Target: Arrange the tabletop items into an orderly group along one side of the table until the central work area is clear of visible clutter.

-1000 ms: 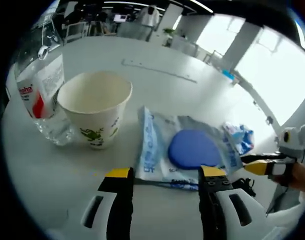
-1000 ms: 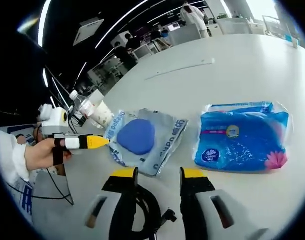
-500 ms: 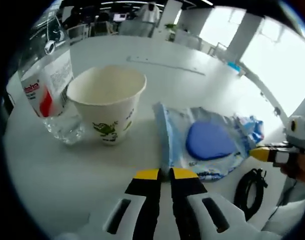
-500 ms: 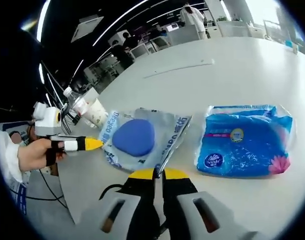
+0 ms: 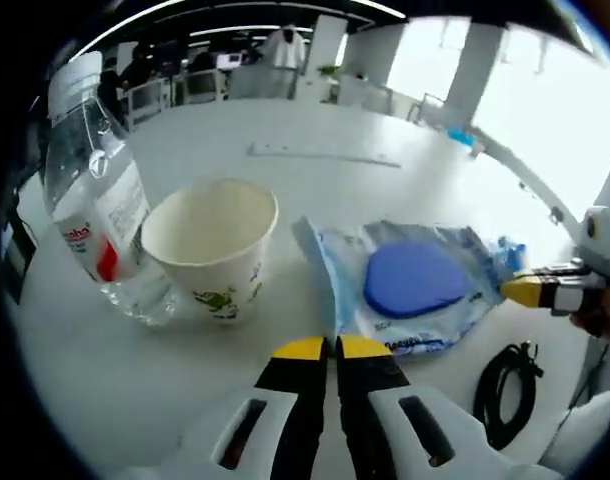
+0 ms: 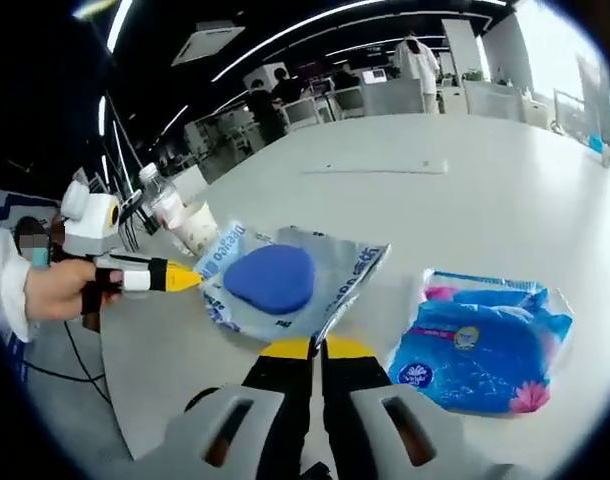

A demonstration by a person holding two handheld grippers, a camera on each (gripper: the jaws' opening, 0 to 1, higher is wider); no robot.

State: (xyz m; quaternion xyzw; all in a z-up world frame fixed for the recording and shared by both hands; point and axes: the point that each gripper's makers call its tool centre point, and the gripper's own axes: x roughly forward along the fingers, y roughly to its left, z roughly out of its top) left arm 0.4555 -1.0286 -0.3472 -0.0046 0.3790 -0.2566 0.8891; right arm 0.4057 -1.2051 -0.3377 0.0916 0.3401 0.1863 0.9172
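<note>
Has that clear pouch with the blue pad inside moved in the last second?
Yes. The pouch has lifted at its near edge, pinched by both grippers, and is farther from the blue tissue pack.

Bright windows (image 5: 545,90), ceiling strip lights (image 6: 315,25), distant office desks (image 6: 385,95).

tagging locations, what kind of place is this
Probably an open-plan office or lab: a long white table, desks with monitors behind it, strip lights on a dark ceiling, and people in white coats.
</note>
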